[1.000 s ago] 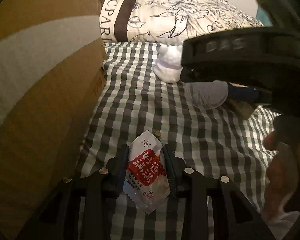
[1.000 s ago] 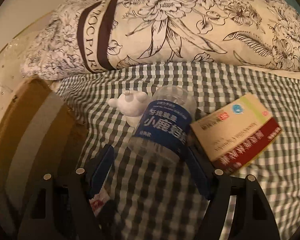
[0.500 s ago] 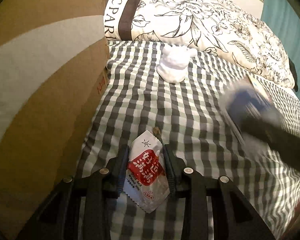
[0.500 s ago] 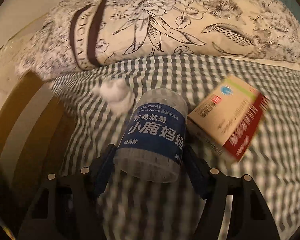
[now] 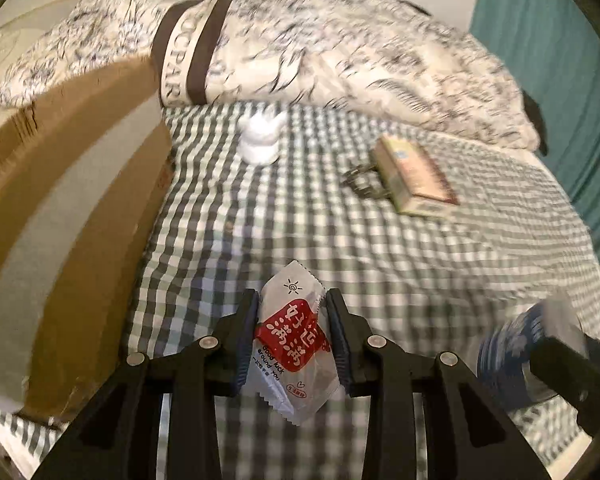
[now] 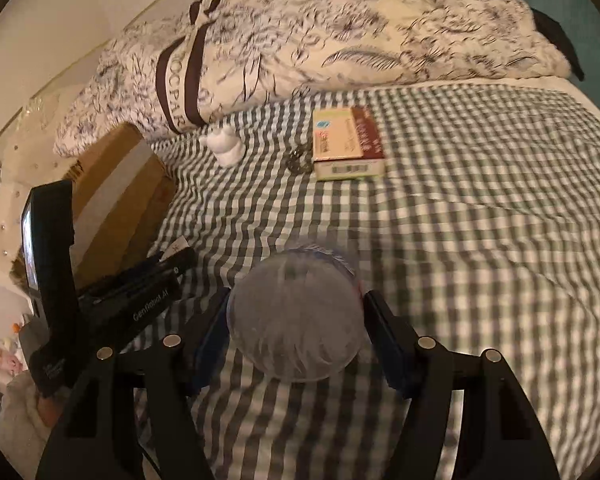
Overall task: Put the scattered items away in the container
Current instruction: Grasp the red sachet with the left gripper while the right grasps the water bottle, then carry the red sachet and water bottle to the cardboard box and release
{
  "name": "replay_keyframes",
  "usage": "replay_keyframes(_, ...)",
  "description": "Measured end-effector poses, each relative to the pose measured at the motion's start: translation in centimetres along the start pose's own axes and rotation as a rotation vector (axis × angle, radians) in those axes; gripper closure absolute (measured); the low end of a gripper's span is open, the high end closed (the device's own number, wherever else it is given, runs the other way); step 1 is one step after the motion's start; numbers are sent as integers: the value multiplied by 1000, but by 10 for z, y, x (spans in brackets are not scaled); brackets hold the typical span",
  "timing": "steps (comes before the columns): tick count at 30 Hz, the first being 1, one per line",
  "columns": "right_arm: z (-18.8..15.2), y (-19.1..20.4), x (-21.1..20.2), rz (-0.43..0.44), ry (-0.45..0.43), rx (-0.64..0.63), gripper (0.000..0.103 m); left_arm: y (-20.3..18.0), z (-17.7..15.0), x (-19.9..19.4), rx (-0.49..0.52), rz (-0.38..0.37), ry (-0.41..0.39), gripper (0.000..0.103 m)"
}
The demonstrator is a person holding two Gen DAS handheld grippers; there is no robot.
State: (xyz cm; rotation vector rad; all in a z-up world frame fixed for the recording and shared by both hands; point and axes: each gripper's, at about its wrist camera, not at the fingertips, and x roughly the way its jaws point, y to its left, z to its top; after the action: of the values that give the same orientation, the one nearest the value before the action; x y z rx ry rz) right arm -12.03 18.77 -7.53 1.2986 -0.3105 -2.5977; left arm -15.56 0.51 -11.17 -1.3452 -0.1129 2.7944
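Above checked bedding (image 5: 380, 248), left gripper (image 5: 293, 338) pinches a snack packet (image 5: 296, 344); right gripper (image 6: 296, 320), jaws closing, grips a floss-pick jar (image 6: 296, 316).

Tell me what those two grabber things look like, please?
Both are black plastic. The left gripper has two angled arms with round silver bolts and dark blue ribbed pads on its fingers. The right gripper matches it. Seen from the right wrist camera, the left one's body carries white lettering and a small lit screen.
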Motion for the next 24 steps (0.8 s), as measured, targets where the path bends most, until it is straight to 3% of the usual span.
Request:
replay_keyframes(9, -7, 11, -66, -4, -95, -15, 41, 5, 11, -70, 5, 9, -86, 69)
replay_keyframes(18, -19, 34, -91, -8, -112, -41, 41, 34, 17, -113, -14, 17, -137, 69)
replay_keyframes(24, -5, 70, -107, 14, -148, -86, 41, 67, 30, -136, -43, 30, -172, 69)
